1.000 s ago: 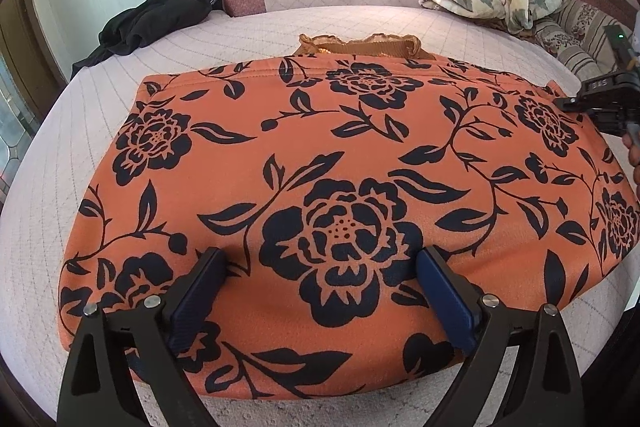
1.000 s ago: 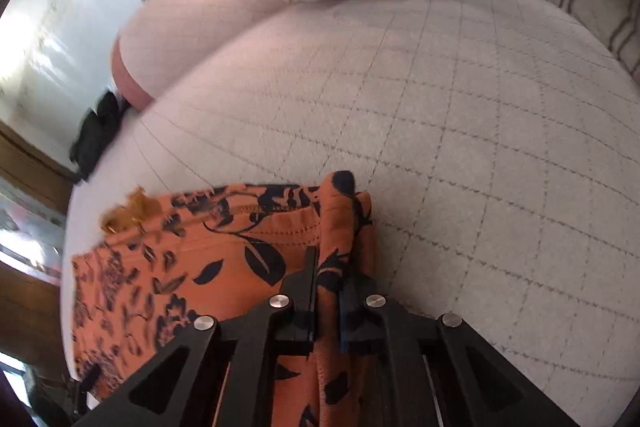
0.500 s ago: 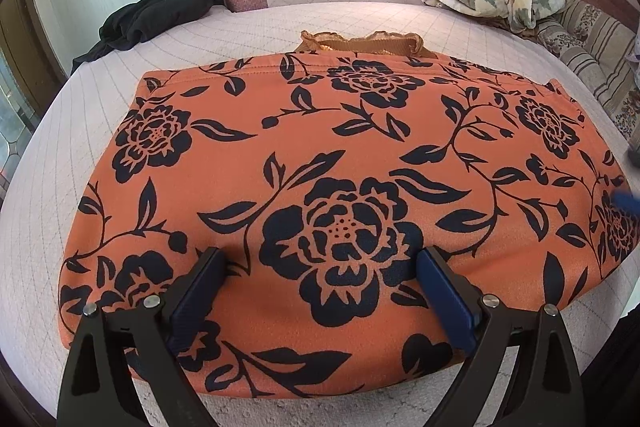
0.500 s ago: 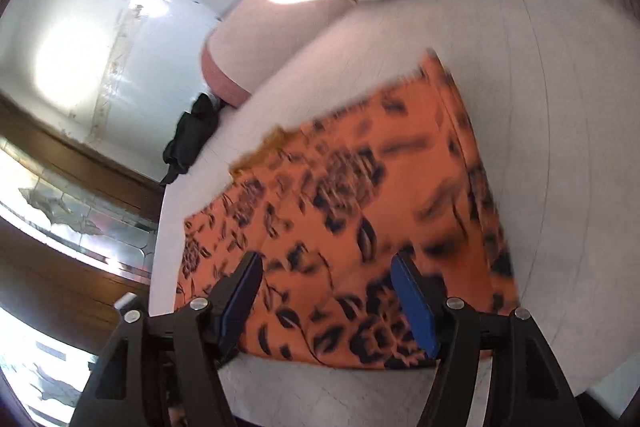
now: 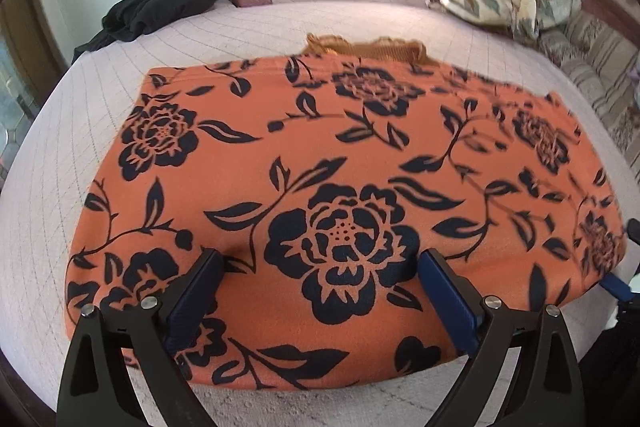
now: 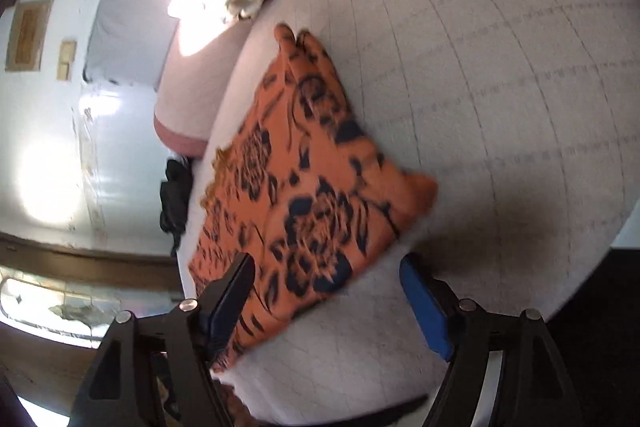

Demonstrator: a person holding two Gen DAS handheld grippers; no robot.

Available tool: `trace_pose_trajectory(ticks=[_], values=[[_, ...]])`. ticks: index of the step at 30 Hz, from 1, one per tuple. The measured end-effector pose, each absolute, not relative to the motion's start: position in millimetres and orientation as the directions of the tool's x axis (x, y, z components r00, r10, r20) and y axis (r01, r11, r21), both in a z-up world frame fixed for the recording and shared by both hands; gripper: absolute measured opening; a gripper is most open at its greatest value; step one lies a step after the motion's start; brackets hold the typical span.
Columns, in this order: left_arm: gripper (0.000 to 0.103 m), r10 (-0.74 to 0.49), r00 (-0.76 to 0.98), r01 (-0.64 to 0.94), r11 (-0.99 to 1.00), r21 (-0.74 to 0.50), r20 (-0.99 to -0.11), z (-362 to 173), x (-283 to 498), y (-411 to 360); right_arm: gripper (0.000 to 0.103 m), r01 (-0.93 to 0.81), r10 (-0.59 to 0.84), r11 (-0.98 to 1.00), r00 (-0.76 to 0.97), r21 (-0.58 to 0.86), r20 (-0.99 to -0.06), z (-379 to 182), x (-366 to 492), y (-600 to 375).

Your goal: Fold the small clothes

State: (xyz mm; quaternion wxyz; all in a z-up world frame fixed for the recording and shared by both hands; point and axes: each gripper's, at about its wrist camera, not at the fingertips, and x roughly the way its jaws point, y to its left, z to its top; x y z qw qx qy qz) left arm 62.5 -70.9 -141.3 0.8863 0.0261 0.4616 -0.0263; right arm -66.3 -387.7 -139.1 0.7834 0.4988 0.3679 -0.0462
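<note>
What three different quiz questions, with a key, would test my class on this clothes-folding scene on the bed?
1. True or false: the orange floral garment lies spread flat on the quilted bed cover.
2. Multiple choice: what lies near the pillow at the bed's far left corner? A) a dark garment B) a pair of shoes C) a book
3. Short answer: is any cloth pinched between the pads of the right gripper?

Key
1. True.
2. A.
3. No. Its jaws are opening, with the garment's near corner lying below and between them, unpinched. The left gripper also stands open over the cloth.
</note>
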Motion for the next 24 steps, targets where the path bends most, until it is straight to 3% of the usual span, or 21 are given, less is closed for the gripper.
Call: trace_pose_trajectory(ticks=[4,7,9,10,11,13,16,19,21,22,24], values=[[0.098,-0.038,0.627,0.088,0.996,0.022,-0.778,-134,55,-79,0.079,0.459,0.277,0.450,0.744,0.766,-0.609,-143,-49,-395],[0.100,0.003,0.553,0.113,0.990,0.079,-0.833,-161,65,-89,0.076,0.463,0.245,0.451,0.758,0.763,-0.604,-138,-45,-402],[0.099,0.015,0.575,0.117,0.988,0.100,-0.818,-155,60,-93,0.058,0.474,0.224,0.466,0.754,0.747,-0.618,-138,-39,-405],[0.099,-0.006,0.577,0.115,0.991,0.074,-0.817,-148,58,-92,0.032,0.481,0.222,0.471,0.747,0.740,-0.627,-138,-39,-409],[0.099,-0.019,0.595,0.111,0.992,0.059,-0.803,-141,55,-91,0.025,0.487,0.223,0.476,0.739,0.733,-0.635,-138,-38,-411],[0.099,-0.008,0.642,0.097,0.993,0.070,-0.767,-130,51,-89,0.025,0.481,0.211,0.532,0.722,0.697,-0.659,-134,-29,-407],[0.102,-0.019,0.533,0.147,0.987,0.070,-0.846,-164,63,-95,0.029,0.462,0.193,0.605,0.704,0.648,-0.683,-130,-22,-398],[0.103,-0.011,0.572,0.153,0.984,0.094,-0.820,-157,60,-97,0.036,0.467,0.176,0.610,0.707,0.640,-0.685,-132,-17,-396],[0.103,-0.046,0.550,0.153,0.987,0.047,-0.834,-151,63,-90,0.028,0.459,0.149,0.669,0.687,0.585,-0.711,-124,-9,-388],[0.100,-0.063,0.550,0.151,0.988,0.025,-0.833,-145,61,-84,0.016,0.441,0.142,0.703,0.683,0.559,-0.717,-117,-6,-383],[0.098,-0.095,0.573,0.114,0.993,-0.036,-0.814,-131,54,-64,0.015,0.386,0.080,0.792,0.702,0.473,-0.708,-87,-1,-362]])
